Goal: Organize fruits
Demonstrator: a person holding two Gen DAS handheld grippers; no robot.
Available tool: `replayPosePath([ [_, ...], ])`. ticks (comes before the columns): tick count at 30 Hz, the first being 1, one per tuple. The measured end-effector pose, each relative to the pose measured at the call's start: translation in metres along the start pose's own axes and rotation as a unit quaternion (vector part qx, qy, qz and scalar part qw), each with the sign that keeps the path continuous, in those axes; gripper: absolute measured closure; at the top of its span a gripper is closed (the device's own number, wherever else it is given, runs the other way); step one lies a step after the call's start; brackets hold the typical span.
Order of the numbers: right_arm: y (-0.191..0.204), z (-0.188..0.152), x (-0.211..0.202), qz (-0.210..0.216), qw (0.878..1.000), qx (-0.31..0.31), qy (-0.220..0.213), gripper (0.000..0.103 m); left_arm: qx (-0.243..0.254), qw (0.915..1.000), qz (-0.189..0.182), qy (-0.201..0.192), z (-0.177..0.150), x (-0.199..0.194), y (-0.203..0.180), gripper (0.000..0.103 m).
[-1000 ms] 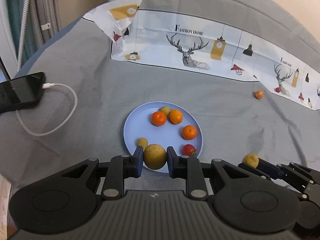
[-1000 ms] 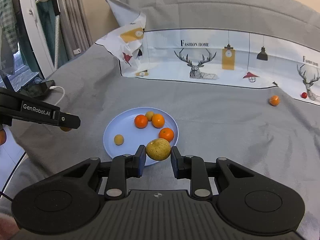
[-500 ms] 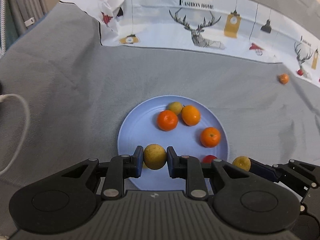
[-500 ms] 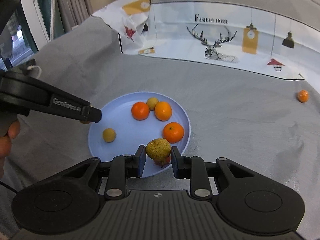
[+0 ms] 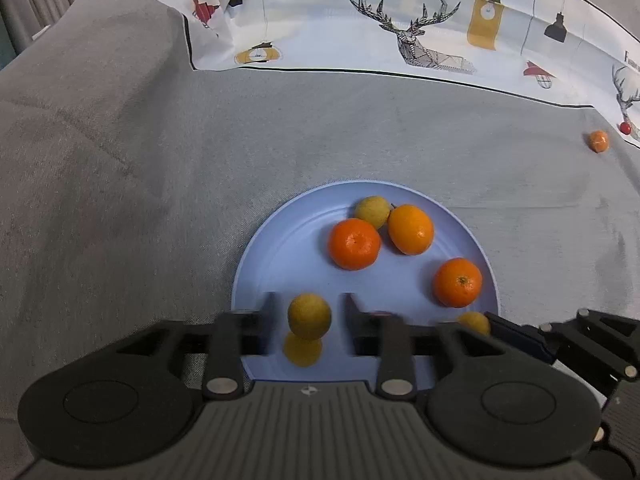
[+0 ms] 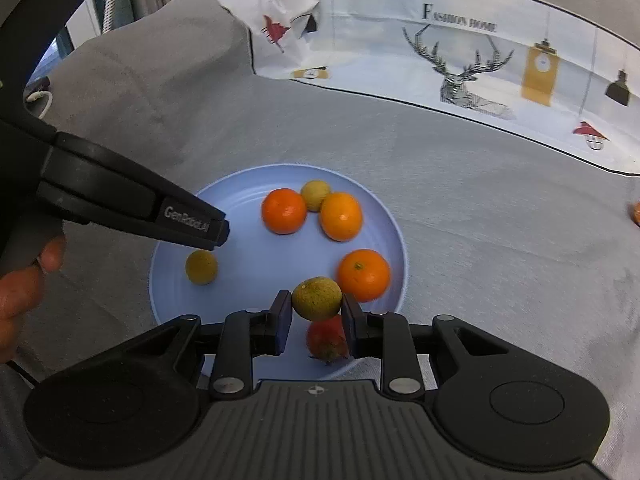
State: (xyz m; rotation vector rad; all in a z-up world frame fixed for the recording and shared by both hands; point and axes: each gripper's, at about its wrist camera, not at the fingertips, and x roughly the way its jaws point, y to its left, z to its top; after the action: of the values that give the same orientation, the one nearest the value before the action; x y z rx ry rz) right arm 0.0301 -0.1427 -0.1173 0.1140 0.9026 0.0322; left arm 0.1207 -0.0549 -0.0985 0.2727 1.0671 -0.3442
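Note:
A light blue plate (image 5: pixel 288 256) (image 6: pixel 248 272) on grey cloth holds three oranges (image 5: pixel 354 243) (image 6: pixel 284 211) and a small yellow-green fruit (image 5: pixel 372 212). My left gripper (image 5: pixel 310 306) hovers over the plate's near left part. Its jaws are opening, and a round yellow-green fruit (image 5: pixel 309 316) sits loose between them with a gap on each side. Another yellow fruit (image 5: pixel 302 350) lies just below it. My right gripper (image 6: pixel 316 302) is shut on a second yellow-green fruit (image 6: pixel 317 298) above a red fruit (image 6: pixel 326 340) at the plate's near edge.
A stray orange (image 5: pixel 598 141) and a tiny red fruit (image 5: pixel 625 128) lie on the cloth far right. A printed white sheet (image 5: pixel 400 20) covers the back. A person's hand (image 6: pixel 24 288) holds the left gripper, whose finger (image 6: pixel 188 220) crosses the right wrist view.
Both grippers have come down and closer over the plate. The left jaws have spread and let go of their yellow-green fruit. The right jaws still grip theirs.

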Motion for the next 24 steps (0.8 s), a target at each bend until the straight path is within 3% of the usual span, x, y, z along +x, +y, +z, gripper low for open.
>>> replayPosePath([
  [2,0.001,0.004,-0.002,0.003,1.000,-0.002,0.003,0.053,-0.009,0.9997,0.003,-0.023,-0.001,-0.013,0.003,0.002],
  [4,0.002,0.007,-0.013,-0.002,1.000,-0.004,-0.004,0.025,-0.010,0.9991,0.007,-0.041,-0.003,-0.031,0.005,0.000],
  [6,0.002,0.006,-0.027,-0.012,1.000,-0.003,-0.006,0.017,-0.010,0.9991,0.008,-0.041,-0.010,-0.047,0.006,0.000],
  [15,0.009,-0.032,-0.118,-0.020,0.999,0.044,-0.009,0.006,-0.026,0.9990,0.011,-0.035,-0.075,-0.119,0.007,0.000],
  [24,0.027,-0.055,-0.188,-0.043,0.995,0.042,-0.076,0.003,-0.034,0.9961,0.015,-0.080,-0.116,-0.179,0.006,0.000],
])
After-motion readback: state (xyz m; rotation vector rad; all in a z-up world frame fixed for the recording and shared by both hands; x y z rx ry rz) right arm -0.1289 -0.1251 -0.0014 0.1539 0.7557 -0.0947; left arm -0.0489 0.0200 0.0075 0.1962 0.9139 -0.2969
